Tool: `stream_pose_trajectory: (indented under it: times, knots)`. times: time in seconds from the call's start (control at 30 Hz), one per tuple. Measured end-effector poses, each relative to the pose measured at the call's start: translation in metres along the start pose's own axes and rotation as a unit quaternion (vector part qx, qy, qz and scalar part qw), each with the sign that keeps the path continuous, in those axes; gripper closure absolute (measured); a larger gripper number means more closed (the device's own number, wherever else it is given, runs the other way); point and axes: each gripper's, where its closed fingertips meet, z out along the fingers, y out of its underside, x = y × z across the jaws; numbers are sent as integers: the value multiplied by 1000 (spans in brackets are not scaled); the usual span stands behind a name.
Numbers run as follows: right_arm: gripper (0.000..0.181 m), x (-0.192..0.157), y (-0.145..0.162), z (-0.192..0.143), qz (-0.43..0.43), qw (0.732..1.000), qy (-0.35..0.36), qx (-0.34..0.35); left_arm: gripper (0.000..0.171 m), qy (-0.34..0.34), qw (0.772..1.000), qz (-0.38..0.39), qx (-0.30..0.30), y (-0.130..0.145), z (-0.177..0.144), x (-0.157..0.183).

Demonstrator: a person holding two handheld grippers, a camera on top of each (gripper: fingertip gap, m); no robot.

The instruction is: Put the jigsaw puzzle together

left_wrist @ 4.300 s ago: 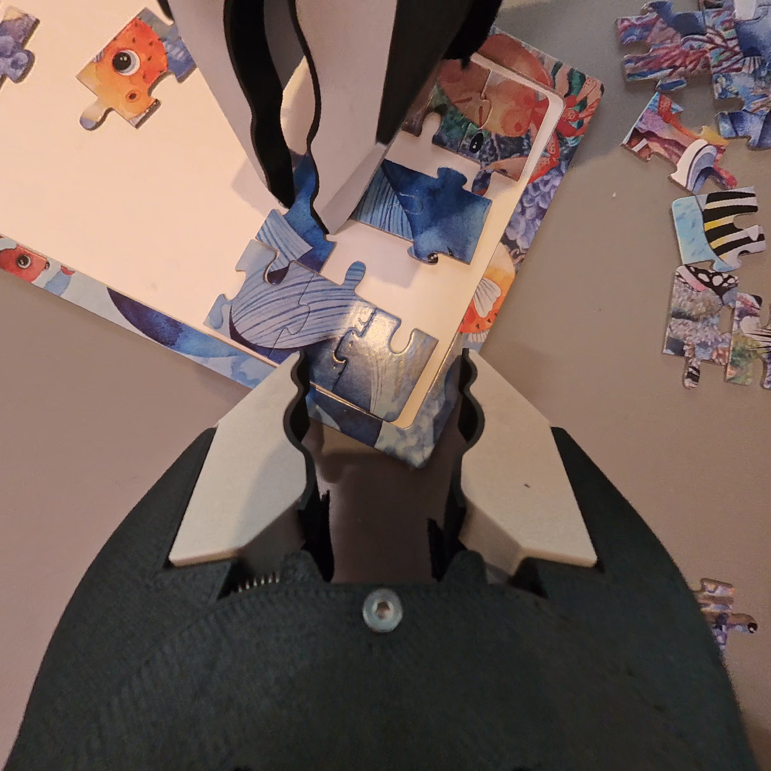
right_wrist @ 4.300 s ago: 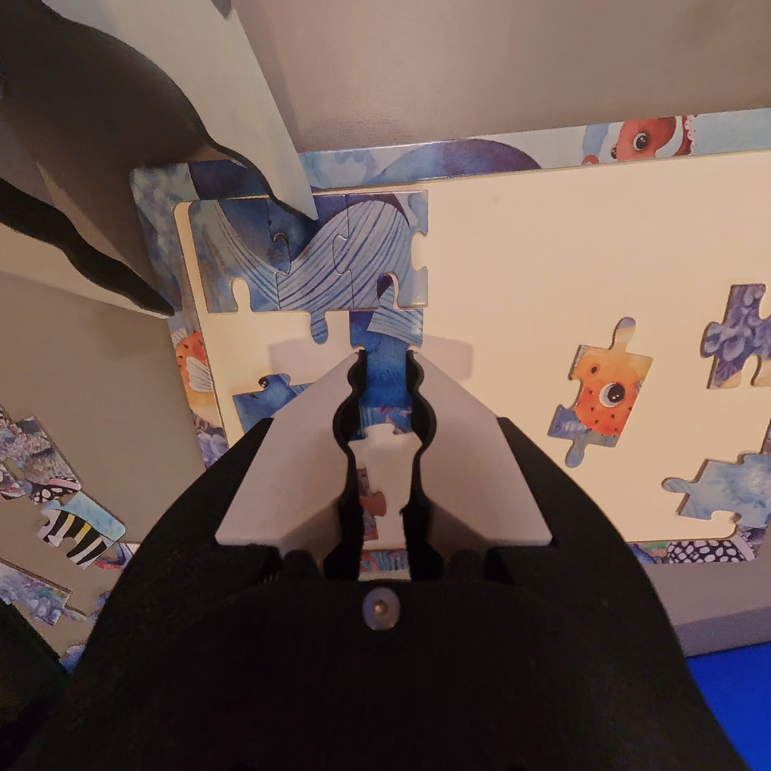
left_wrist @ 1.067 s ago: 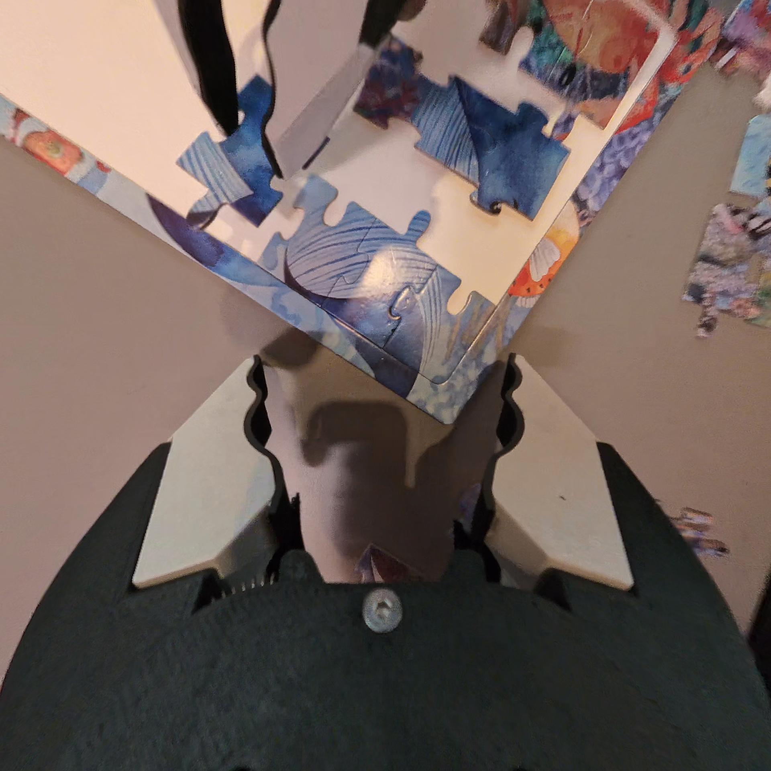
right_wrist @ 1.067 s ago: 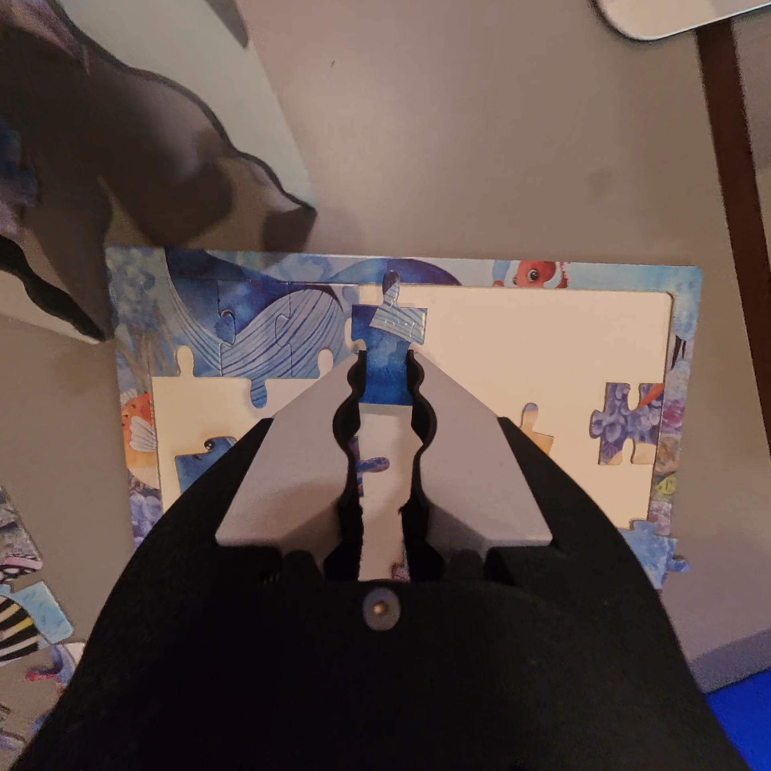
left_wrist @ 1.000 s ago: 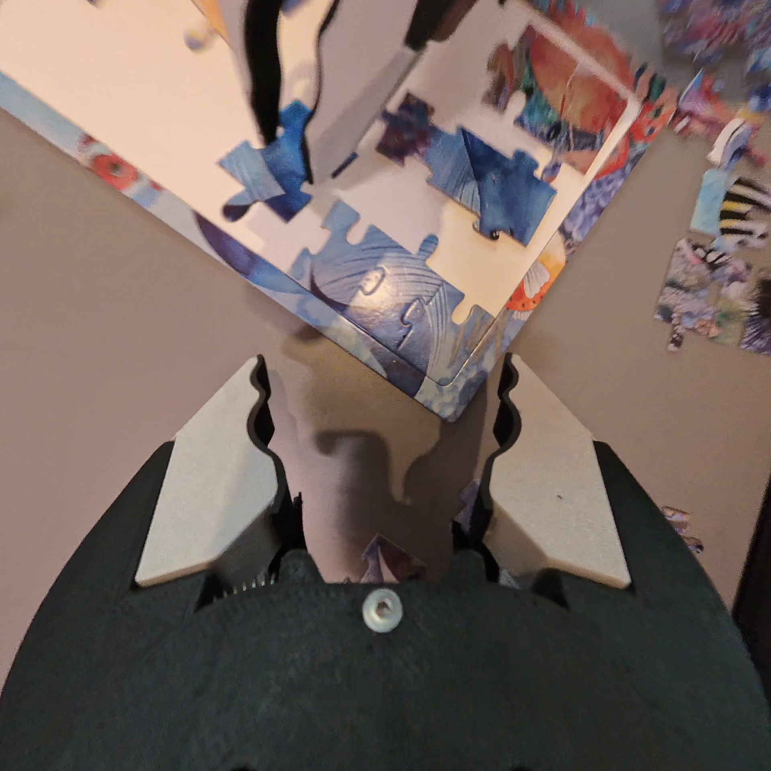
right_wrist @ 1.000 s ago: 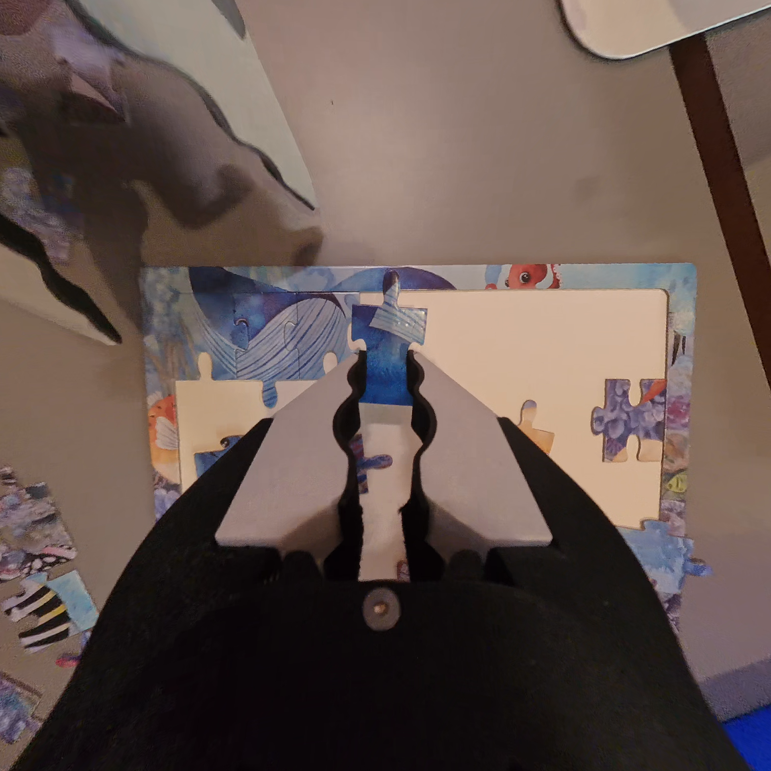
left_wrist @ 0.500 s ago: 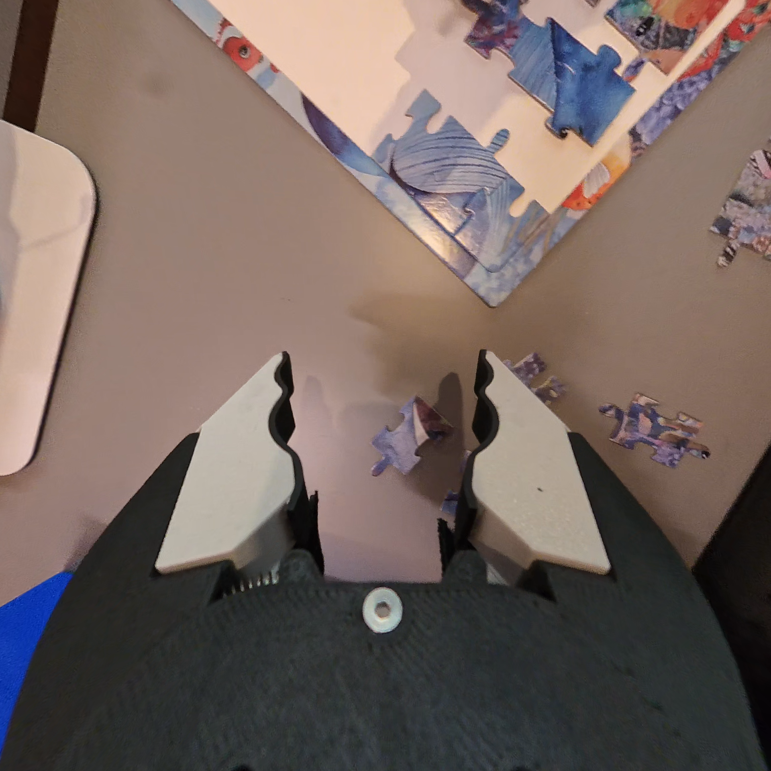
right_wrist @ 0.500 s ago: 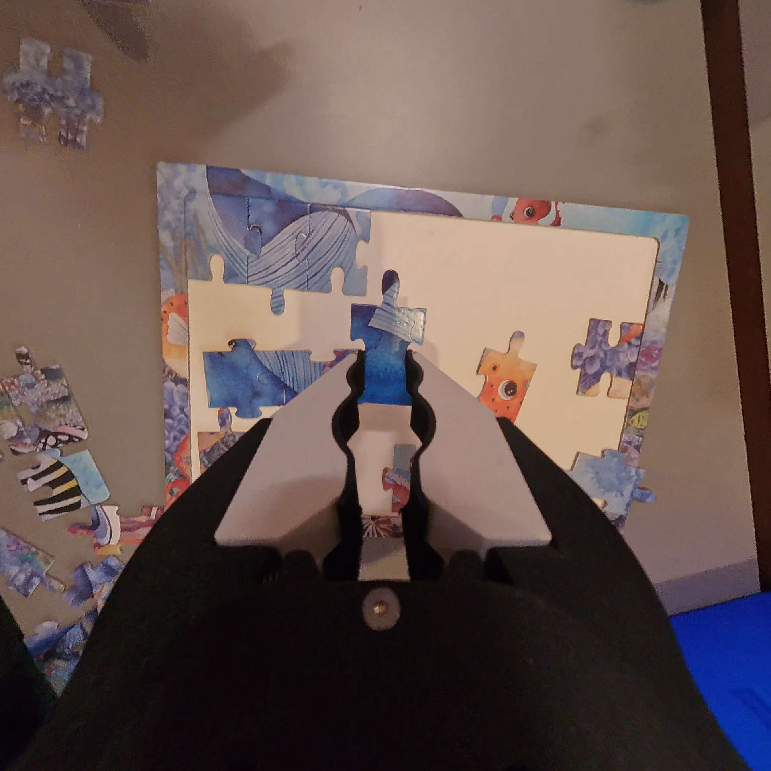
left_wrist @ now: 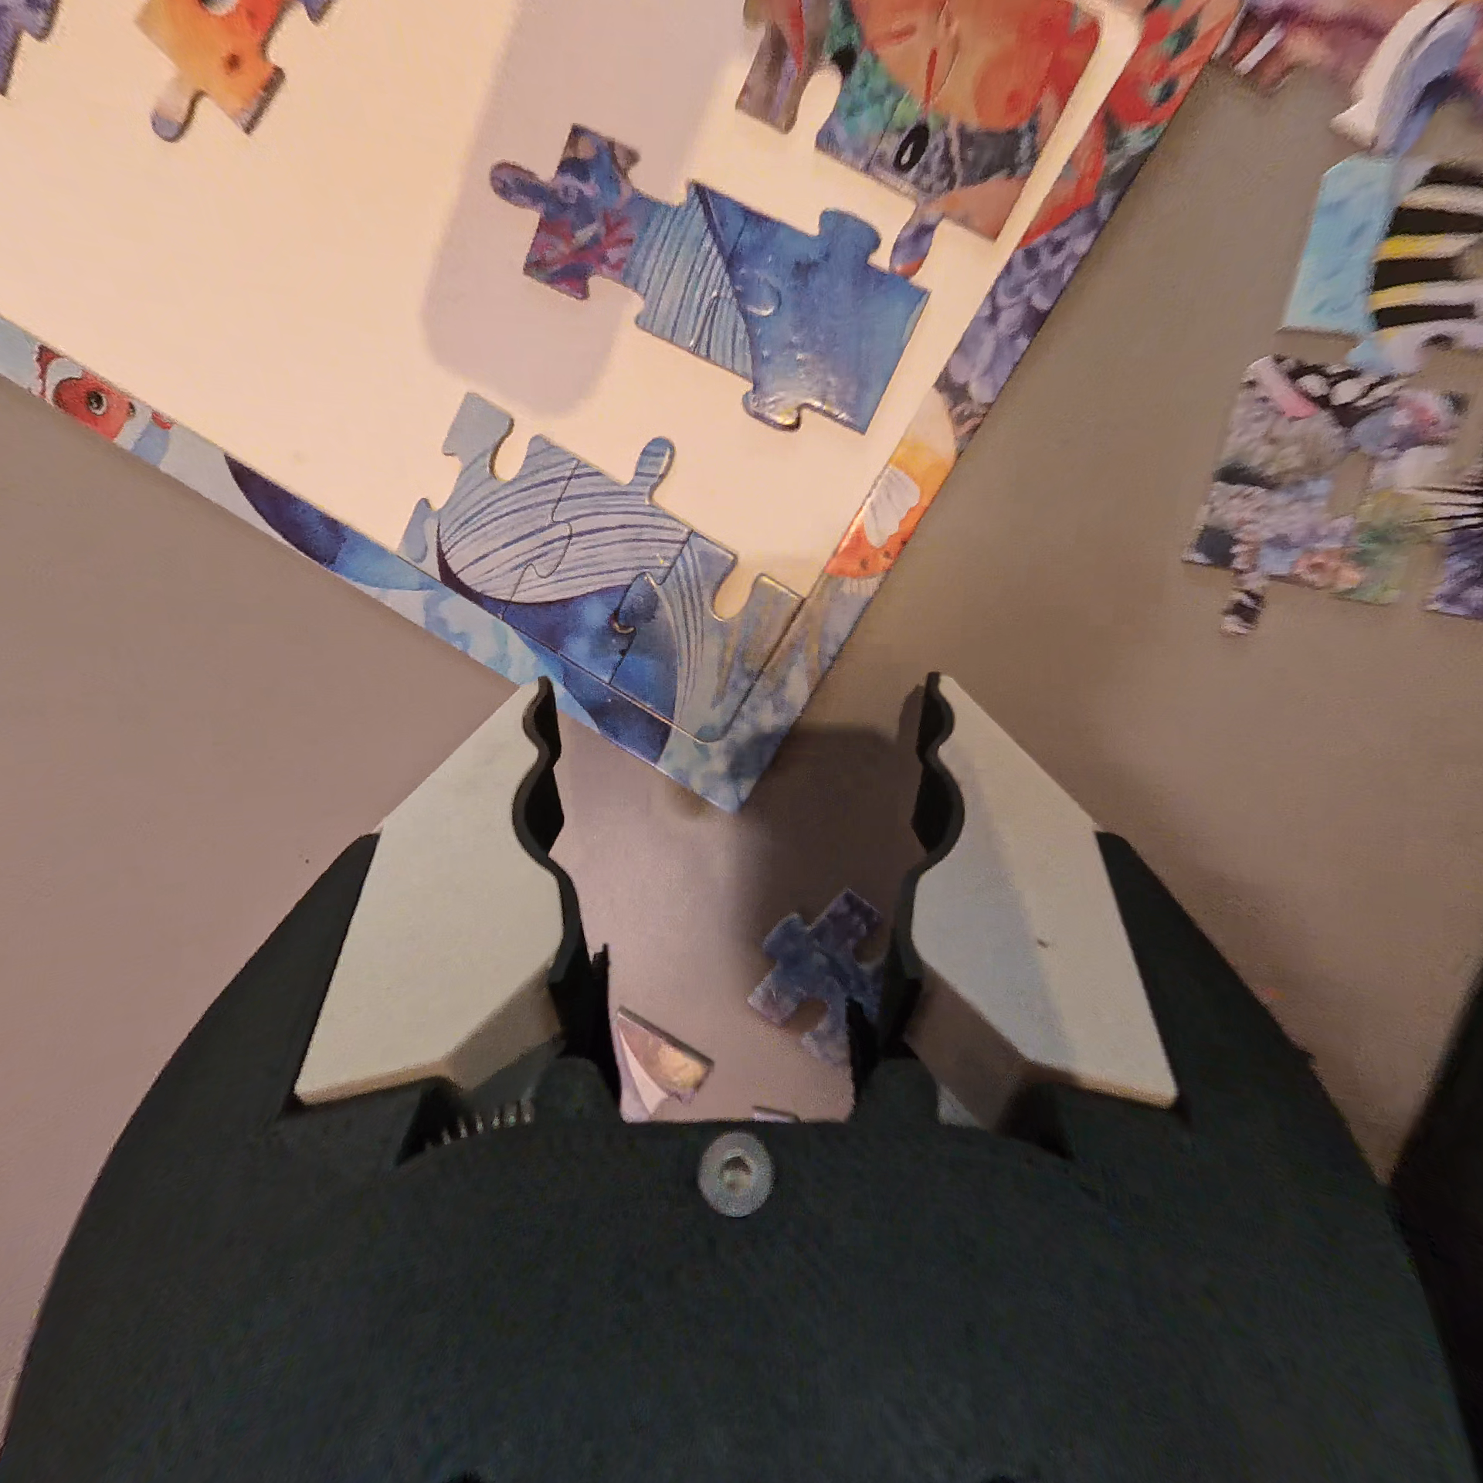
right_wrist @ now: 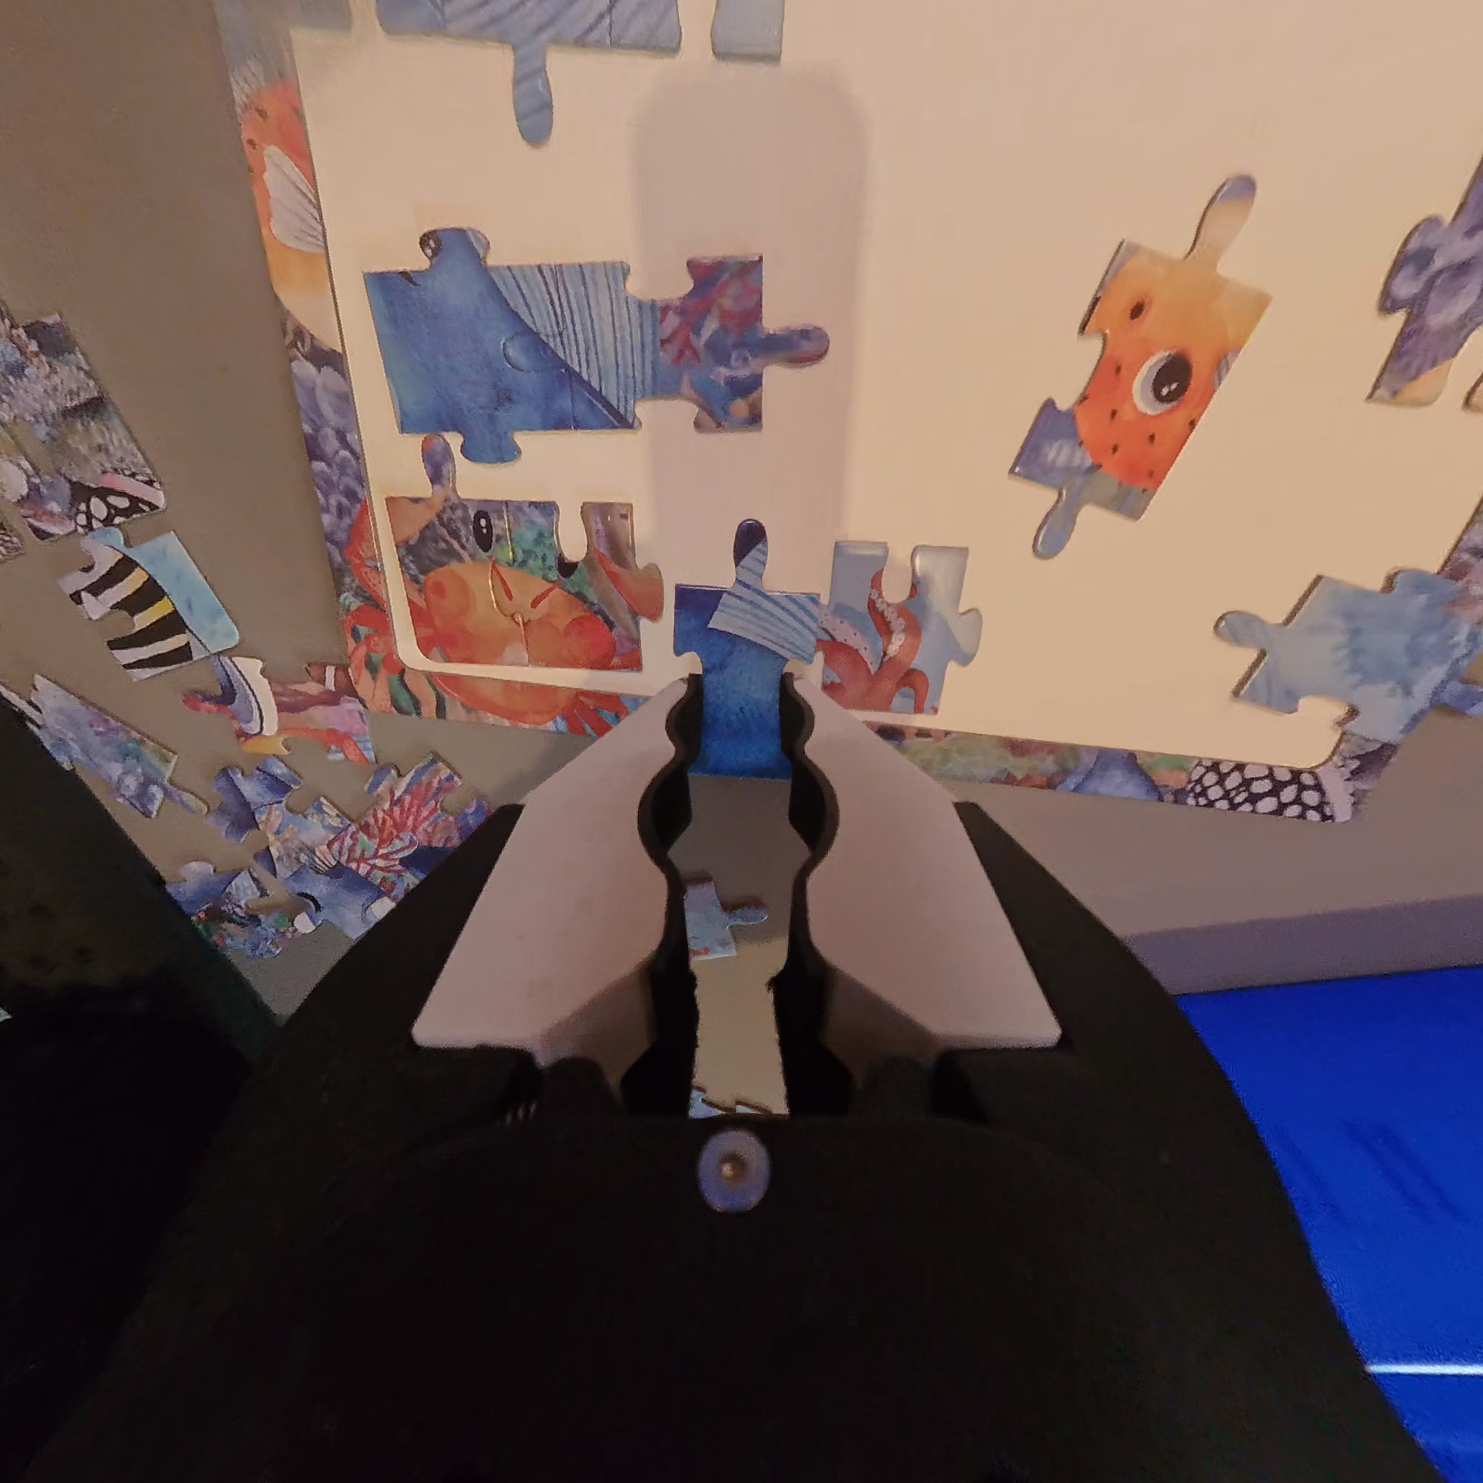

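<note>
Presently a blue whale-striped puzzle piece (right_wrist: 742, 682), thin, light and bendable, is pinched at its plain edge by the right gripper (right_wrist: 737, 682) above the puzzle tray (right_wrist: 1043, 738); the left gripper (left_wrist: 734, 706) jaws are held apart, empty.

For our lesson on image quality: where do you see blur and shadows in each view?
Left wrist view: loose pieces at right are smeared by motion blur, and a soft shadow falls on the puzzle board. Right wrist view: mostly sharp, warm dim light, with a shadow above the held blue piece.
</note>
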Motion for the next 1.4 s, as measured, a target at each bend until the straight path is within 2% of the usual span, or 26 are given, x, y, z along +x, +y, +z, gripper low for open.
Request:
stream_pose_trajectory:
  times: [0.2,0.3,0.4,0.47,0.5,0.57,0.63,0.67,0.73,0.83,0.93,0.97,1.17,1.3,1.4]
  knots:
    - [161,15,22,7,37,998,14,-41,85,-35,999,-25,-4,5,11,-20]
    - [148,28,7,-4,44,998,43,16,87,-55,997,-50,1,10,10,-35]
    - [141,54,-8,-23,80,989,89,90,100,-122,990,-76,-11,23,3,-65]
    - [138,67,-8,-27,105,983,106,110,108,-176,978,-106,-27,33,-2,-85]
    - [135,74,-4,-29,116,980,120,109,109,-178,978,-108,-11,27,-4,-85]
    - [133,92,-2,-38,137,970,163,122,108,-134,983,-104,69,-7,-6,-68]
    - [133,108,-9,-60,160,951,205,170,106,-46,980,-110,159,-49,-8,-35]
    - [134,112,-13,-71,166,941,218,198,106,-20,979,-104,174,-63,-6,-21]
    - [137,117,-15,-88,176,927,239,230,113,10,986,-46,162,-78,8,9]
    - [138,115,-16,-94,176,923,231,251,130,37,989,19,142,-89,27,43]
    - [139,114,-17,-90,174,926,221,251,142,50,992,40,105,-82,44,57]
    - [139,114,-16,-87,173,928,220,247,145,55,991,36,113,-83,44,57]
    - [138,114,-11,-75,174,936,212,223,156,122,987,-34,101,-67,35,53]
    - [138,105,-3,-58,168,951,180,185,155,150,986,-53,46,-37,21,55]
    - [132,84,10,-30,144,975,128,111,156,159,984,-76,11,-10,10,51]
